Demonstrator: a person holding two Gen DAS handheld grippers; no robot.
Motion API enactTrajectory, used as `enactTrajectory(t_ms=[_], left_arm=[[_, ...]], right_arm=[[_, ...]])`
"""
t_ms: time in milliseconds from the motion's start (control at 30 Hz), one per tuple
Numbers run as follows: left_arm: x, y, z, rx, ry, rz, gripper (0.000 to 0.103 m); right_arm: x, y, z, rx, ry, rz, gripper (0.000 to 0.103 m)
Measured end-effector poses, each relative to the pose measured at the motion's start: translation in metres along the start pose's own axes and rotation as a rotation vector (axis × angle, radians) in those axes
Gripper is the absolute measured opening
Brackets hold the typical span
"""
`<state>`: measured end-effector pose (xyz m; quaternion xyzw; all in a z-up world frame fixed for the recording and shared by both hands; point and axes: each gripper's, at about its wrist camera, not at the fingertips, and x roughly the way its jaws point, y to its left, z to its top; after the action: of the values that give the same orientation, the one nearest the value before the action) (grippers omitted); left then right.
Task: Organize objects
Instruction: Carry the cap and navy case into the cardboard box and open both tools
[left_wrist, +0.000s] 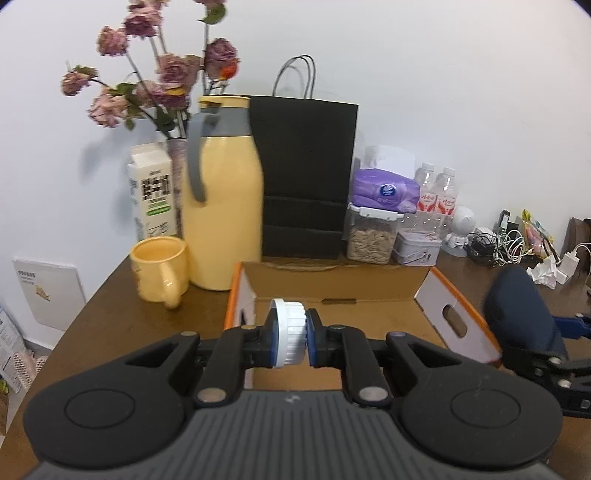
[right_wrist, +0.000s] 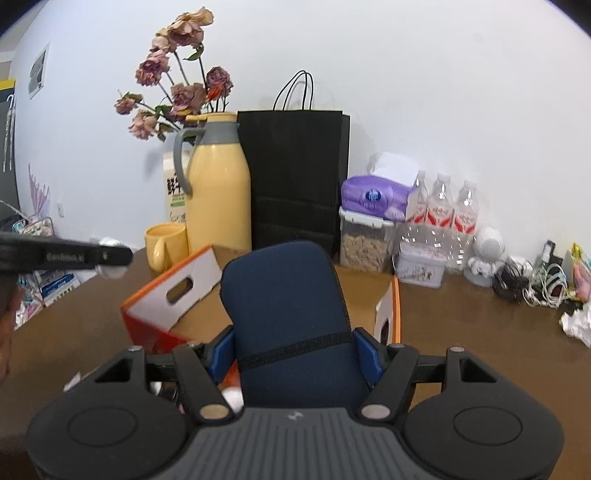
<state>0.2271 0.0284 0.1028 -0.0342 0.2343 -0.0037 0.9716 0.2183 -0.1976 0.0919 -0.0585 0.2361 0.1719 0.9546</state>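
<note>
the left gripper (left_wrist: 291, 334) pinches a white ribbed plastic cap (left_wrist: 290, 332), the right gripper (right_wrist: 293, 354) clasps a navy fabric pouch (right_wrist: 286, 317); neither is yet in the empty-looking orange-edged cardboard box (left_wrist: 332, 284).

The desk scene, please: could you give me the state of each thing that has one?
Left gripper: shut on white cap.
Right gripper: shut on navy pouch.
Cardboard box: open, flaps up.
Yellow jug: upright, lid closed.
Yellow mug: upright.
Black bag: standing.
Seed jar: lid latched.
</note>
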Motion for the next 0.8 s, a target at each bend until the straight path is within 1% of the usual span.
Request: enactTrajectory(t_ms=[100,233,400,500,667,800], left_arm=[[0.017,-0.009,0.012,0.001,0.01,-0.011,0.015],[0.044,-0.017,0.028,-0.026,0.041,-0.017,0.015],[0.085,-0.017,0.037,-0.077,0.094,0.008,0.015],[0.112,-0.021,0.032,-0.062,0.145,0.03,0.015],[0.15,-0.025,0.015,-0.04,0.235,0.05,0.015],[0.167,-0.027,0.004,-0.022,0.284,0.067,0.015]], right_arm=[[0.018,-0.001,0.019,0.002,-0.016,-0.004,0.065],[0.044,-0.004,0.04,0.015,-0.019,0.004,0.065],[0.088,-0.011,0.052,0.043,0.023,0.003,0.065],[0.116,-0.015,0.05,0.059,0.066,-0.008,0.065],[0.154,-0.02,0.038,0.076,0.138,-0.005,0.065],[0.176,-0.023,0.025,0.069,0.2,-0.002,0.066]])
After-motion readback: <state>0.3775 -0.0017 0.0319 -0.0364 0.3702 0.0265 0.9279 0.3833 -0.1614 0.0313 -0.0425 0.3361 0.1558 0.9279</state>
